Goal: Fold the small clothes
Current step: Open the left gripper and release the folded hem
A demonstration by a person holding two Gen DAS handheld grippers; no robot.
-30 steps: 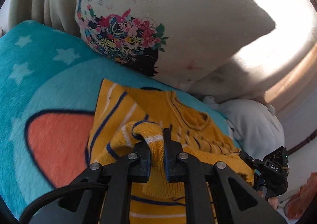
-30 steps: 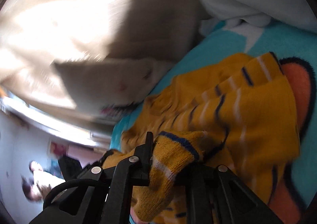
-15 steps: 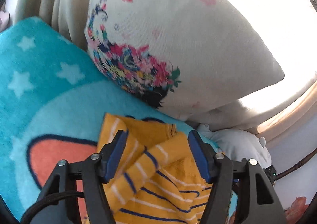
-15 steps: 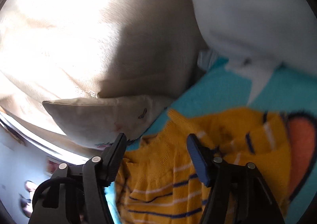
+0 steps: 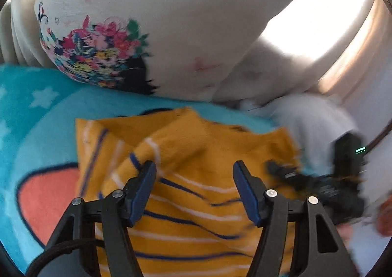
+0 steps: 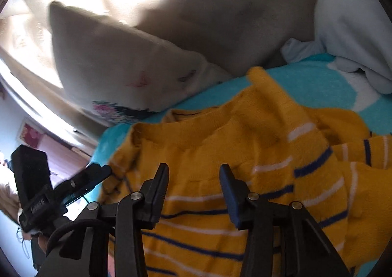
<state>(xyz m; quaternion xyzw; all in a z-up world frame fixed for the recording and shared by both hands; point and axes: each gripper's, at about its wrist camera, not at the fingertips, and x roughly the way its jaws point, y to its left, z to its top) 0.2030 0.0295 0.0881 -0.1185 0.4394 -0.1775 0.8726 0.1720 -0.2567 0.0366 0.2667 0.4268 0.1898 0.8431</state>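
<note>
Yellow striped sweater (image 5: 196, 203), laid on the turquoise blanket (image 5: 49, 115), neckline pointed toward the floral pillow (image 5: 152, 32); left gripper (image 5: 194, 179) spread empty, right gripper (image 6: 193, 180) closing, nothing pinched.

The sweater (image 5: 196, 203) is a soft, fuzzy knit, mustard yellow with thin navy and white stripes, ribbed at the neckline, matt all over. It lies on a fleecy turquoise blanket (image 5: 49, 130) with a short, plush pile. At the blanket's far edge the pillow (image 5: 171, 19) is smooth, matt woven cloth, cream with a printed flower design. Beside it a pale blue cloth (image 6: 348, 32) looks soft and brushed. Both grippers' fingers (image 5: 144, 186) are matt black plastic with smooth blue pads and small bright metal screw heads.
</note>
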